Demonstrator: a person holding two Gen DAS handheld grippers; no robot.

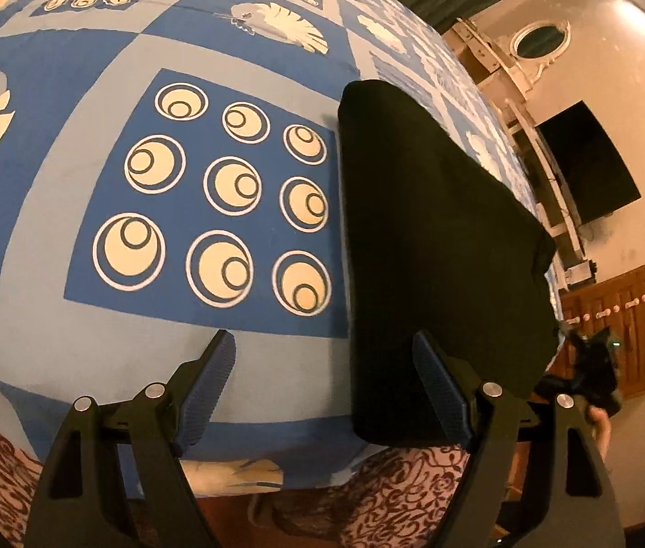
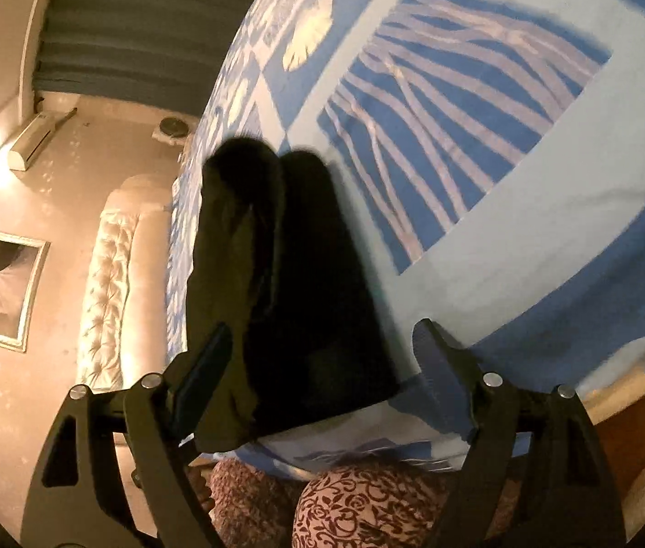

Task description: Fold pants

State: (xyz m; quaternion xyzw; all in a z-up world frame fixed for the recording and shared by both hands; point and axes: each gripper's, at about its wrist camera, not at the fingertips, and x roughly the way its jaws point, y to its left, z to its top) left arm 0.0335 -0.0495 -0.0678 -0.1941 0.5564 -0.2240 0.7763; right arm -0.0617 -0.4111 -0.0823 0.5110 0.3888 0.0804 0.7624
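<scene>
The black pants (image 1: 441, 246) lie on the blue patterned bedspread (image 1: 108, 192), filling the right half of the left wrist view as a long, neat slab that runs from the lower centre up toward the upper middle of the frame. Its edges look straight and its near end sits just short of the bed's edge, so the fold seems well advanced.

The left claw (image 1: 322, 383) hangs at the bottom of that view with its jaws wide and nothing between them; its right finger stands over the near left edge of the cloth, and whether it touches is hard to say.

In the right wrist view the picture is smeared, and the pants (image 2: 295, 301) rise from the lower centre toward the middle, seemingly doubled, with a paler layer along the left side. The right claw (image 2: 322, 365) spans the near end of the cloth with jaws wide, pads off the fabric.

Judging by this, the lengthwise fold is in place. One more fold, end to end, may be left, or only a final tidy.
</scene>
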